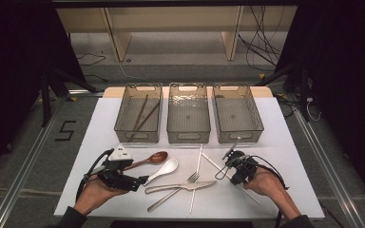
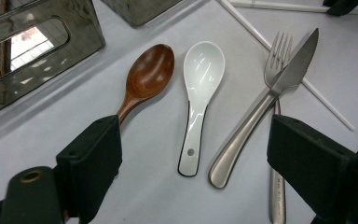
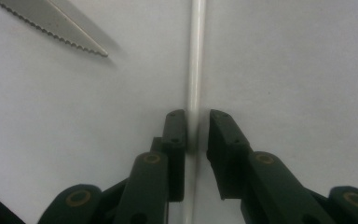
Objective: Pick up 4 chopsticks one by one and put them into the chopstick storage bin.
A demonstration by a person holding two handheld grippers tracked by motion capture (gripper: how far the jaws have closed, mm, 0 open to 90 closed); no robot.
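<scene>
On the white table (image 1: 100,190), a white chopstick (image 3: 196,70) lies lengthwise between the right gripper's (image 3: 197,122) slightly parted jaws, unclamped. The left gripper (image 2: 193,140) hovers wide open above the spoons.

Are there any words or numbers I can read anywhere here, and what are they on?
"5": a black tape number on the grey floor left of the white table.
Faint engraved marks on the steel fork handle in the left gripper view: too small and blurred to read.
</scene>
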